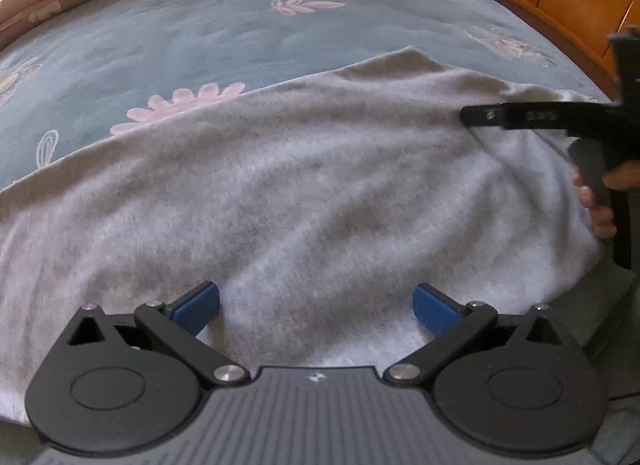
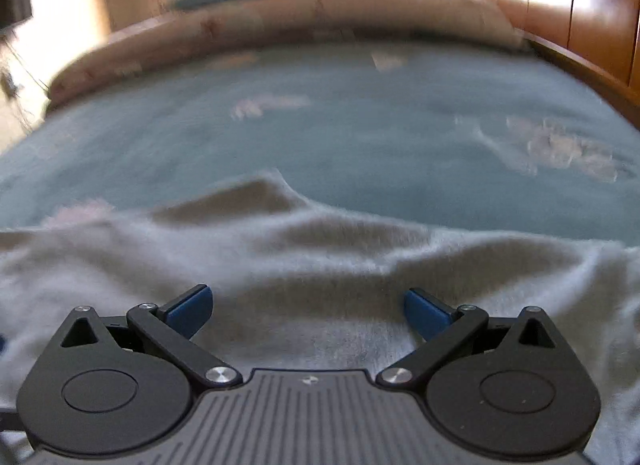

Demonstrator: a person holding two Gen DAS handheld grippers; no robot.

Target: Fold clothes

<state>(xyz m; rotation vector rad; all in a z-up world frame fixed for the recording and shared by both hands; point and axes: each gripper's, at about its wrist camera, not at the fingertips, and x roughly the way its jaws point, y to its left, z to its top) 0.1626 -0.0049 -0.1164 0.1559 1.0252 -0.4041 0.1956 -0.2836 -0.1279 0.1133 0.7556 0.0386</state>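
So your grey fleece garment (image 1: 304, 193) is spread over the near half of the bed, on top of the blue blanket with pink flowers (image 1: 168, 49). Can't really tell what kind of garment it is, it just reads as one big soft sheet with a few ripples. Its far edge runs diagonally, climbing toward the right, with one corner poking up past the middle.

Your left gripper (image 1: 316, 307) sits low over the near part of the cloth, blue pads (image 1: 198, 305) spread wide, nothing between them.

Your right gripper (image 2: 306, 311) is also splayed wide and gripping nothing, over the bunched-up right end of the cloth. From the left wrist view it comes in from the right edge with your hand (image 1: 600, 205) wrapped around the handle.

Right wrist view is pretty blurry. Far side has a pinkish rolled quilt (image 2: 280, 29), and there's a wooden headboard (image 2: 560, 13) on the right
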